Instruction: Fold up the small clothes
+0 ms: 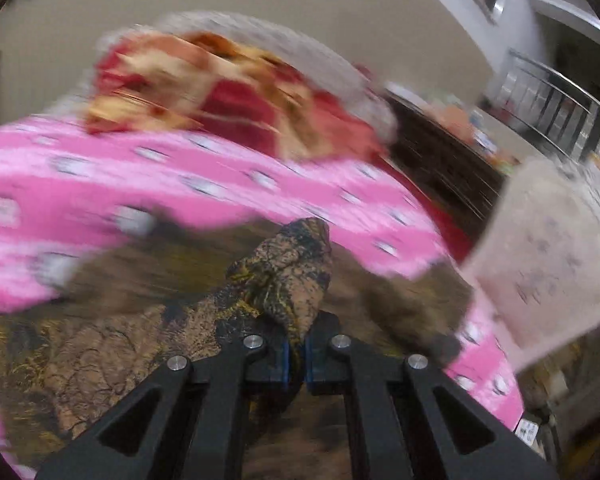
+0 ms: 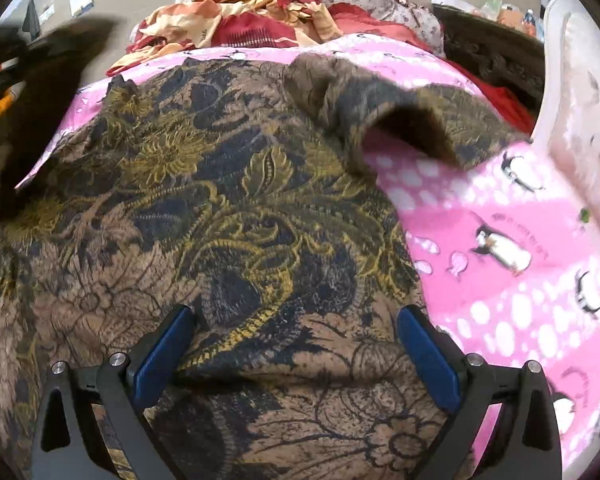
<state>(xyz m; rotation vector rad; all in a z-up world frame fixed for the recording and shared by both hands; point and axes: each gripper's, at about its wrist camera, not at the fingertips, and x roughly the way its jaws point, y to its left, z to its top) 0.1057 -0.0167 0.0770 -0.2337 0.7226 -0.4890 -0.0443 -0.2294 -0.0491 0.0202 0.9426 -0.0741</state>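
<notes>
A brown garment with a dark blue and yellow floral print (image 2: 228, 208) lies spread on a pink penguin-print sheet (image 2: 500, 240). My left gripper (image 1: 297, 354) is shut on a bunched fold of this garment (image 1: 288, 268) and holds it lifted; the view is motion-blurred. My right gripper (image 2: 296, 344) is open, its blue pads (image 2: 164, 352) wide apart just above the garment's near part. A fold of the garment (image 2: 380, 108) stands up at the far right, blurred. A dark blurred shape (image 2: 40, 112) shows at the left of the right wrist view.
A red and orange patterned cloth heap (image 2: 260, 20) lies at the far end of the sheet, also in the left wrist view (image 1: 220, 88). A pale printed cloth (image 1: 548, 256) hangs at the right. Dark wooden furniture (image 2: 496, 52) stands behind.
</notes>
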